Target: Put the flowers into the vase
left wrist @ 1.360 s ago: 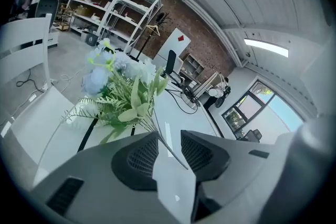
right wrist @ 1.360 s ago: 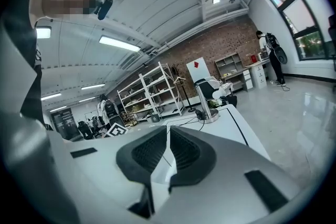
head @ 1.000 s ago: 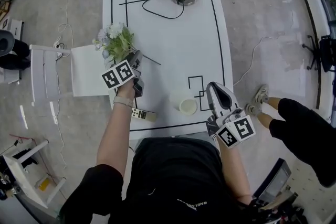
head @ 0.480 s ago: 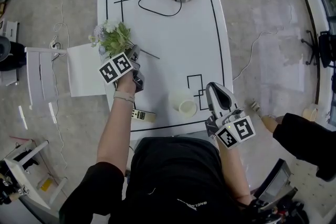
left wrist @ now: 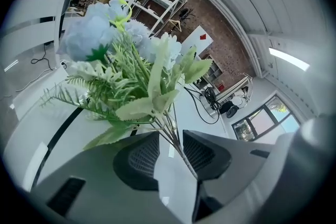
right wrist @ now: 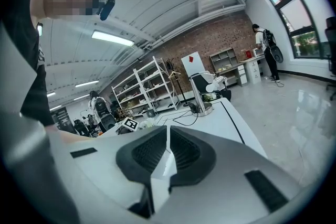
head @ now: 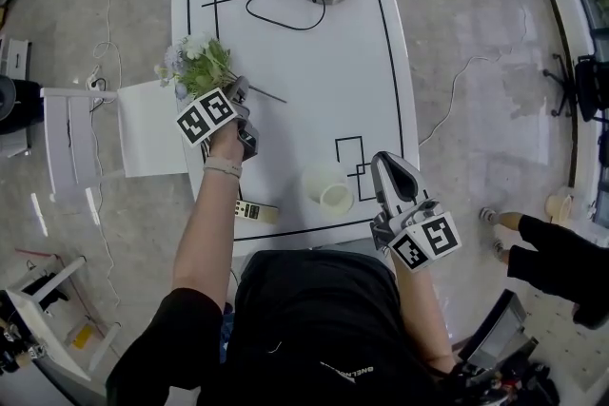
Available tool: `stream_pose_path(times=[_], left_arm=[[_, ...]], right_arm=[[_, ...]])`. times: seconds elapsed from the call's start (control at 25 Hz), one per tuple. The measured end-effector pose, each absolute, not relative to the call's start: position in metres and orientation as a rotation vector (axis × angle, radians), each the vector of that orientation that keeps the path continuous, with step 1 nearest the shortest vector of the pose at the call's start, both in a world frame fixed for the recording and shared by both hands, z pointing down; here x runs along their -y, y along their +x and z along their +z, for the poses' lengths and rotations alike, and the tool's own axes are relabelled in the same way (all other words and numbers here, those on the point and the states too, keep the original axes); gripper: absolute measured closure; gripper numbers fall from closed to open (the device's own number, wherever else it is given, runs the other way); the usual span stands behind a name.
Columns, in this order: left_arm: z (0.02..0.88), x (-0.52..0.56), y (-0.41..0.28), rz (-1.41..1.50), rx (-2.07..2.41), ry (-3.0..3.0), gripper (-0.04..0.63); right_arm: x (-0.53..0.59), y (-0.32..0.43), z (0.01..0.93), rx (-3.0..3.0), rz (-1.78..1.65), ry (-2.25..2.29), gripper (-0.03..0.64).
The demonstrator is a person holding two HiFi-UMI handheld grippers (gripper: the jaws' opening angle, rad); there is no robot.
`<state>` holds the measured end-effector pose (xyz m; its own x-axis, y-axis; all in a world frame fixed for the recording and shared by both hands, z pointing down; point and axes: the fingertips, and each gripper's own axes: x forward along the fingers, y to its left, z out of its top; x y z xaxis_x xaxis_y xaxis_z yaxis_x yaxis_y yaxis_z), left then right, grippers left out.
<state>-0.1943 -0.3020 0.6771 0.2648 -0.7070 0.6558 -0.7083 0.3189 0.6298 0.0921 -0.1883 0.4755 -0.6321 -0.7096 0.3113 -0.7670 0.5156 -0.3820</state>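
Stems of the pale blue, green-leaved artificial flower bunch [left wrist: 131, 71] at the white table's [head: 314, 62] left edge now run between the parted, unclamped jaws of your left gripper [left wrist: 170, 144], which has edged in. Clamp, then carry to the white cylindrical vase [head: 331, 193]. Your right gripper [right wrist: 168, 139] stays closed and empty.

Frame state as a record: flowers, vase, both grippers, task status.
flowers: lying at the left edge of the table, stems pointing toward its middle
vase: white, near the front edge, no flowers in it
left gripper: jaws apart, stems between them, pads not pressing
right gripper: jaws together, nothing between them; to the right of the vase, not touching it
task status: flowers not yet lifted, not yet in the vase
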Motion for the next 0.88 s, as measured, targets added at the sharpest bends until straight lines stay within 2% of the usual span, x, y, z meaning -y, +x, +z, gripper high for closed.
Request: stream_pose_path(times=[0.2,0.64,0.88], left_arm=[[0.682,0.308,-0.197,-0.021,1.445,1.362,0.462],[0.663,0.314,-0.198,-0.074,1.460,1.456,0.546],[0.644,0.314,-0.194,-0.107,1.446,1.549,0.555]], right_arm=[[0.190,0.097,0.476,2.634,0.757,1.299,0.606],[0.192,0.095,0.478,2.639,0.782,1.297,0.606],[0.192,0.092,0.477,2.648,0.786,1.285,0.606]])
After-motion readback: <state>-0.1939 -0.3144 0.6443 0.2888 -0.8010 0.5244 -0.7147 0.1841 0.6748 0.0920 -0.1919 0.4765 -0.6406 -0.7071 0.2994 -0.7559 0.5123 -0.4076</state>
